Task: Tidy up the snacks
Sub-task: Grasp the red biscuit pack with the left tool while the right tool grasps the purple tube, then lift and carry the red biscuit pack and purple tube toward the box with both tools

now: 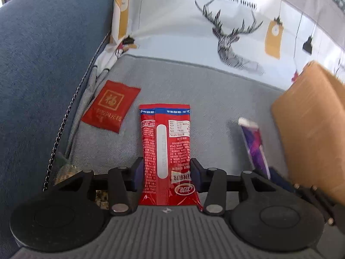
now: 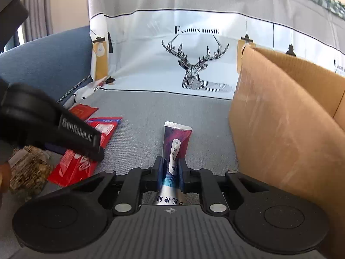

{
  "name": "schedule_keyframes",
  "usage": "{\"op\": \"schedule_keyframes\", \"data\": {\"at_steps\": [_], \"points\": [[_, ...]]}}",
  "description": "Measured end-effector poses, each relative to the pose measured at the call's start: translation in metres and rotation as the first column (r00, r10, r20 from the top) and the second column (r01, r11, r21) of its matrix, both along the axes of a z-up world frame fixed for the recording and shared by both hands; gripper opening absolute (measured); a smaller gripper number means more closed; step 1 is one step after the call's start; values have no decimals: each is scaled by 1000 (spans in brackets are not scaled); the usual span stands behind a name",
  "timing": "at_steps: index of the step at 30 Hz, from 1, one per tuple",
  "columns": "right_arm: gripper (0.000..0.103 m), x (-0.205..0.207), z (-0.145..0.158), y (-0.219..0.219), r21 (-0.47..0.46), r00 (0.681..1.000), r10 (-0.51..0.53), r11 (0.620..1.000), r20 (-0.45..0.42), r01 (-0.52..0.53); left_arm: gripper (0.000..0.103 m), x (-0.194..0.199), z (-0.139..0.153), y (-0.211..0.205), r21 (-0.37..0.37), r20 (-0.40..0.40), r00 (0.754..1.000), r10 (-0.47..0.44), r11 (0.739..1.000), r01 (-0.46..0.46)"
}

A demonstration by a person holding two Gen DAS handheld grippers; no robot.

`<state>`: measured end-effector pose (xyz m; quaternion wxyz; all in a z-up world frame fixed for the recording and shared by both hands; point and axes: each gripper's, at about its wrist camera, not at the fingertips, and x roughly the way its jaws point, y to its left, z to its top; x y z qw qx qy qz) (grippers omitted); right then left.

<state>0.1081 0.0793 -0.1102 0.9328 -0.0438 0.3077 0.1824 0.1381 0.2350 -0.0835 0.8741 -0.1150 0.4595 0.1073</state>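
Where jaws pinch it, red snack packet (image 1: 166, 151) shows white nutrition print.

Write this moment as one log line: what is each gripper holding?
left gripper: shut on red packet | right gripper: shut on purple packet | box: right, open | sofa: small red packet lying

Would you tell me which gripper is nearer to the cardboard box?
Right. The right gripper, shut on the purple snack packet, sits just beside the cardboard box. The left gripper, holding the red snack packet, is farther away.
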Motion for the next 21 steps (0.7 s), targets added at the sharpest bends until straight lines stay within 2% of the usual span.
{"op": "schedule_keyframes", "data": {"at_steps": [5,13,17,21], "points": [[14,-14,13,-8,1,1000,22,1000,20,-22,49,-16,21,-2,-51,90,996,31,998,-26],[14,-59,62,-35,34,993,66,997,95,-70,49,-59,54,-15,-130,183,976,119,987,-96],[14,-78,88,-55,40,987,76,996,141,-82,49,-83,70,-29,-143,226,964,140,984,-110],[14,-88,118,-82,41,972,87,994,217,-98,49,-96,83,-43,-136,268,956,122,987,-87]]}}
